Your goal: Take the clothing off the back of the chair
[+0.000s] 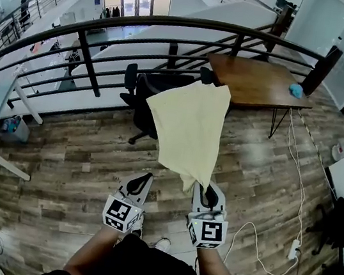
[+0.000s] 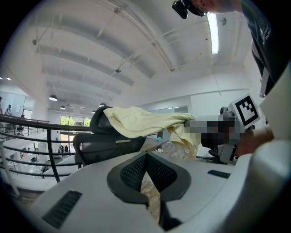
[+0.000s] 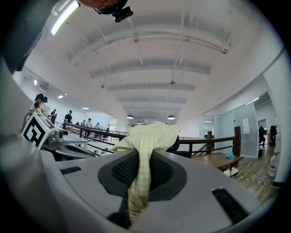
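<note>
Cloth (image 1: 190, 127): pale yellow; its far end lies over the top of the chair's back, and its near corner is pulled toward the right gripper.
Chair (image 1: 145, 94): black, on wheels, standing by the railing (image 1: 112, 22) and beside the wooden desk (image 1: 252, 80).
Right gripper (image 1: 200, 187): jaws closed on the cloth's corner, with a fold running down between them.
Left gripper (image 1: 147, 177): jaws tips together and nothing in them, just beside the right one and apart from the cloth.
Markers (image 1: 122, 215): black-and-white squares on each gripper's cube, carrying no letters.
Shirt print: too small to read.
Floor (image 1: 71, 163): wood planks, with a white cable (image 1: 257, 243) at the right.
</note>
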`<state>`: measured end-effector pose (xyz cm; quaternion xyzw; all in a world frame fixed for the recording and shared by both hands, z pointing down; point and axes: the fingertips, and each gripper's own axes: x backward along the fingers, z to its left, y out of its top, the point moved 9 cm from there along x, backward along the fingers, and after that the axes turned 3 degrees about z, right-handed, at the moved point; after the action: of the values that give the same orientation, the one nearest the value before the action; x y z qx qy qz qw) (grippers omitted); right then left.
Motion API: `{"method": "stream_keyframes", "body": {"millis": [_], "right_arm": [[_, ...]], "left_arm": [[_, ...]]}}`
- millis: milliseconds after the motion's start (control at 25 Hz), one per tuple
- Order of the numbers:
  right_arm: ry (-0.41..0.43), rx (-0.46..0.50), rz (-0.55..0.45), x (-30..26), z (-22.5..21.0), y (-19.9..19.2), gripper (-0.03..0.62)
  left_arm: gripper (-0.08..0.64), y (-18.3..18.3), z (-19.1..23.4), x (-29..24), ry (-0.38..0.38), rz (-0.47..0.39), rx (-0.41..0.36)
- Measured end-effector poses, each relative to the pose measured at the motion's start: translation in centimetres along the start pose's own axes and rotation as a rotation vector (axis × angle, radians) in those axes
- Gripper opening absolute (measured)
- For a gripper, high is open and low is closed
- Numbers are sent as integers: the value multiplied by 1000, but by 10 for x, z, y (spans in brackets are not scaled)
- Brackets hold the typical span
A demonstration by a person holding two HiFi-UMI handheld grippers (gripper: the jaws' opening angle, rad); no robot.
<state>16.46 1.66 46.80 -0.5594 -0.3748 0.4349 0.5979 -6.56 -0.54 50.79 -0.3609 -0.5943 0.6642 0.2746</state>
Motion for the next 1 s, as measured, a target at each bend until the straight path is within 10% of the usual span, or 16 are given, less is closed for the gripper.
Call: {"method": "stream_keyframes", "body": {"millis": [1000], "right_arm": [[0, -13, 52, 10, 1, -16, 54]], "left_arm": [[9, -2, -12, 12, 8, 7, -4]]}}
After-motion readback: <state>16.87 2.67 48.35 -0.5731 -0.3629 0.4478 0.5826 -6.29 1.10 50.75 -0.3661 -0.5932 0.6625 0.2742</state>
